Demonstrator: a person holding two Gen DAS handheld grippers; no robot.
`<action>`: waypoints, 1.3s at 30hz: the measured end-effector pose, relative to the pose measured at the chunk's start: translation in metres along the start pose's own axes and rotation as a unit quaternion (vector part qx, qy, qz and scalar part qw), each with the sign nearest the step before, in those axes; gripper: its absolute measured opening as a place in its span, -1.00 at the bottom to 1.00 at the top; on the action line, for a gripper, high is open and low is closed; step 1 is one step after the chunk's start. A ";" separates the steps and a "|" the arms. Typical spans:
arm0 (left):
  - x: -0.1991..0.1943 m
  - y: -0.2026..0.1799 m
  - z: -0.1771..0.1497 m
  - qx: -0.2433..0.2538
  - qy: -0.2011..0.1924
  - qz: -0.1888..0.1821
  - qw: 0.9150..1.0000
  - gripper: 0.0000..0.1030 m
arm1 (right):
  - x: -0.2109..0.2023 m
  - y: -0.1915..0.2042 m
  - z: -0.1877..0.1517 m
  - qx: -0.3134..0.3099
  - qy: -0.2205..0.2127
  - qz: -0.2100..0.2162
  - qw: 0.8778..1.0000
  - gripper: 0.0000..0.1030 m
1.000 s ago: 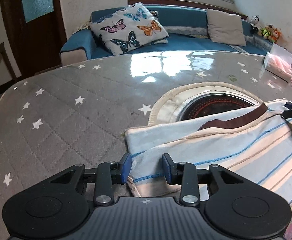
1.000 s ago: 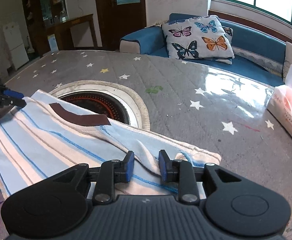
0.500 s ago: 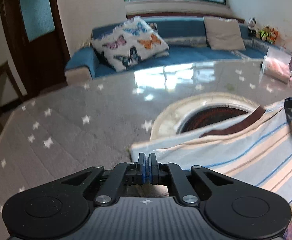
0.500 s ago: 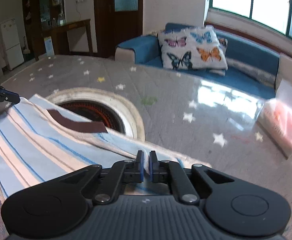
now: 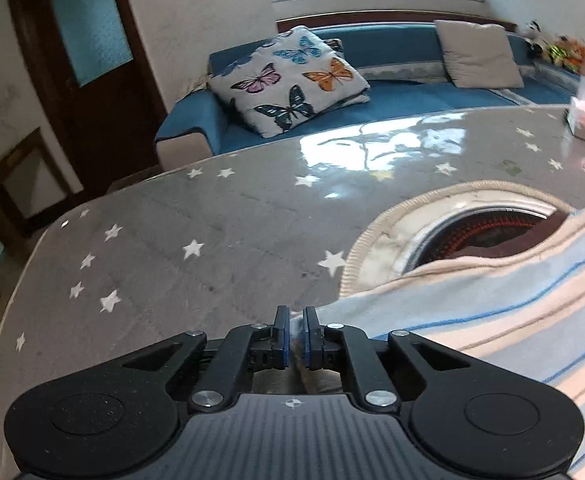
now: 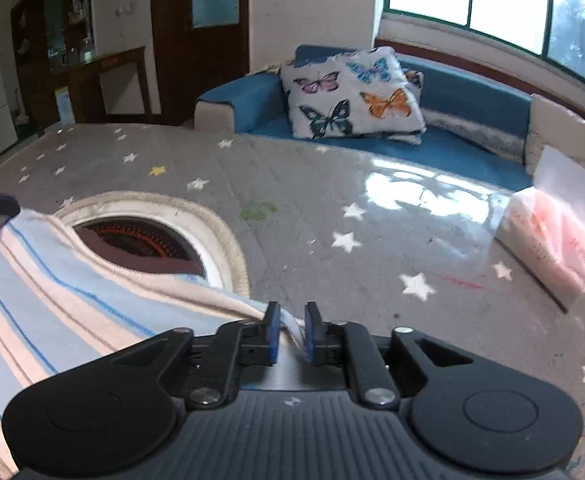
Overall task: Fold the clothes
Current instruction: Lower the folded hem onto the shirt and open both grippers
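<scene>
Left gripper (image 5: 296,334) clamped on striped garment (image 5: 492,312) corner; cloth spreads to its right. Right gripper (image 6: 290,332) pinches opposite corner; cloth trails to its left. Judgement: lift both evenly, keep edge taut, clear round table opening (image 6: 196,232) just ahead.

Tabletop (image 6: 292,184) bare ahead; plastic bag (image 6: 552,236) blocks far right w/ round opening (image 6: 140,240) left.

Garment (image 5: 512,312) stretched between left gripper (image 5: 296,334) and right gripper (image 6: 291,332), over near part of the table (image 5: 212,240). Round opening (image 6: 148,236) just beyond it. Plastic bag (image 6: 552,236) far right on table. Sofa (image 6: 452,120) behind table, cushion (image 6: 352,92) on it.
</scene>
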State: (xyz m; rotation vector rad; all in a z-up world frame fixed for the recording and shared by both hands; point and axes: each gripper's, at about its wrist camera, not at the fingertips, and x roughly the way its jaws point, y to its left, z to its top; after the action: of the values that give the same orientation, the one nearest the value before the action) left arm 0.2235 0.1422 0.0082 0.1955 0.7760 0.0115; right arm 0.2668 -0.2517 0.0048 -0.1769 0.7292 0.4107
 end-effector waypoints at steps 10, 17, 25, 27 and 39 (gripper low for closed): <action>-0.039 -0.028 0.017 0.003 -0.031 -0.057 0.998 -0.19 | -0.018 0.022 -0.003 0.011 0.000 0.071 0.997 -0.63; -0.006 -0.042 0.013 -0.003 0.010 -0.077 0.997 -0.17 | 0.005 0.013 -0.010 0.029 0.019 0.065 0.997 -0.60; 0.009 -0.024 0.008 -0.039 0.035 -0.060 0.997 -0.17 | 0.008 -0.028 -0.004 0.102 -0.006 0.023 0.995 -0.48; 0.004 -0.024 0.008 -0.043 0.032 -0.059 0.997 -0.17 | 0.000 -0.030 -0.004 0.095 -0.009 0.015 0.995 -0.48; -0.014 -0.064 0.003 -0.004 0.019 -0.090 0.996 0.06 | -0.003 0.020 -0.008 0.021 0.003 0.036 0.999 -0.08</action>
State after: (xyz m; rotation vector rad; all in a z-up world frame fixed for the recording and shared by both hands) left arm 0.2118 0.0772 0.0086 0.1181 0.8283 -0.1533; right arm 0.2511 -0.2371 0.0009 -0.1118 0.7505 0.4626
